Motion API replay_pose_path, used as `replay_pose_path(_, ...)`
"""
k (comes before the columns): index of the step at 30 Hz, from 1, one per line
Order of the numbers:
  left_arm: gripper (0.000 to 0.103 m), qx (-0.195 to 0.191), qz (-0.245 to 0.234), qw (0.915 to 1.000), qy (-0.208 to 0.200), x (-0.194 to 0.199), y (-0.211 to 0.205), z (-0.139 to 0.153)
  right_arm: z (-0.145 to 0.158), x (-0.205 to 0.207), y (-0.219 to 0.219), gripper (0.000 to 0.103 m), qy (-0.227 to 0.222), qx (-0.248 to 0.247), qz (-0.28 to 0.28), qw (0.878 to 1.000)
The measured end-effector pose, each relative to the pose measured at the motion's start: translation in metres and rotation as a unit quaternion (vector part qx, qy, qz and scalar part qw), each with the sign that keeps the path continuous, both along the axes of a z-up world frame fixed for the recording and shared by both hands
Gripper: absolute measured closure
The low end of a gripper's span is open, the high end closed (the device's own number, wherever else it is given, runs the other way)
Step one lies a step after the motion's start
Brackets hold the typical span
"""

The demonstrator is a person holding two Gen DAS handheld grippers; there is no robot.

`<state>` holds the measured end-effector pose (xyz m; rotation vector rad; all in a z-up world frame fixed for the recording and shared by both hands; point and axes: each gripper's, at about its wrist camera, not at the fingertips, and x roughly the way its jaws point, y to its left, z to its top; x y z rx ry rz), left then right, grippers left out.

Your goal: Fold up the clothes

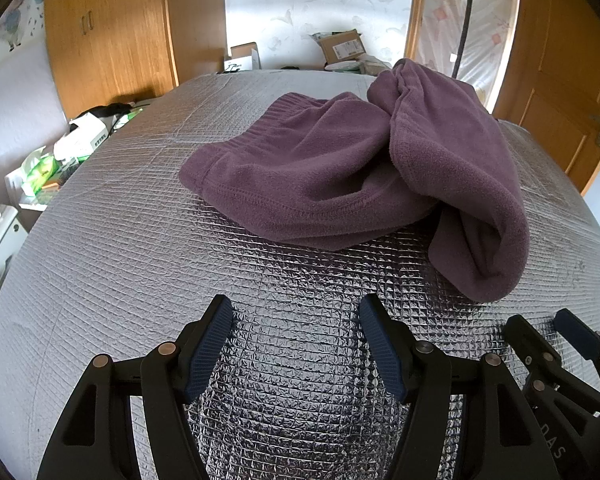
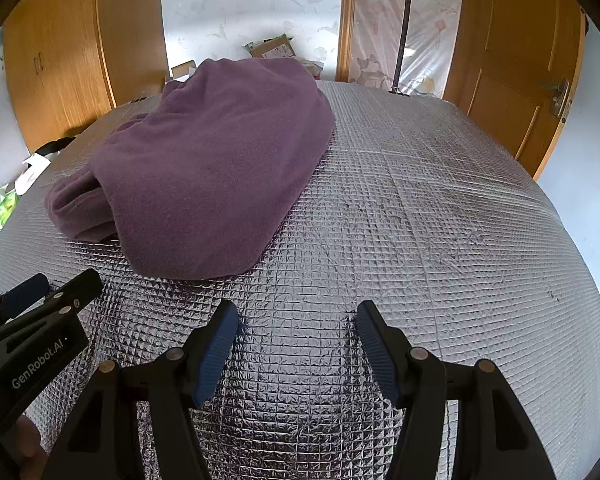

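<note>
Left gripper [image 1: 296, 312] hangs low over the near edge of the silver quilted surface [image 1: 140, 240], jaws spread wide, blue pads [image 1: 210, 350] facing each other across bare foil, nothing between them. Right gripper [image 2: 296, 316] sits likewise at the near edge, jaws released and wide apart, empty, blue pads [image 2: 216, 356] clear of any cloth.

Each gripper shows in the other's view: the right one at the lower right corner of the left wrist view, the left one at the lower left of the right wrist view, white lettering on its black body. They lie side by side, near each other, not touching as far as can be told.

Purple fleece garment [image 1: 340, 172] lies crumpled farther out on the surface, ahead of both grippers and untouched. From the left wrist view it sits centre to right, ribbed band at the far left end, stitched hem facing near, one bulky fold draped down the right side. From the right wrist view [image 2: 212, 168] it lies to the left, far half of the surface.

Beyond: wooden wardrobe [image 1: 112, 32] far left, wooden door [image 2: 520, 48] far right, cardboard box [image 1: 340, 46] against the far wall.
</note>
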<state>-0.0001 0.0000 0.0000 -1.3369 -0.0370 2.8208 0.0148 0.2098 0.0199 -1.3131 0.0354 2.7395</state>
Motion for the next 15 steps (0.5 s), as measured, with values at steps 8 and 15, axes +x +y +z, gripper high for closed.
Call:
replay_pose_path(8,0.034,-0.003,0.0,1.0,0.0,-0.001,0.0006,-0.0005,0.0022,0.0036,-0.0005,0.041,0.0,0.0,0.0,1.0)
replay_pose_path(15,0.034,-0.005,0.0,1.0,0.001,0.0018,0.0032,0.0005,0.0026,0.0059,-0.0011,0.041,0.0,-0.002,0.0,1.0)
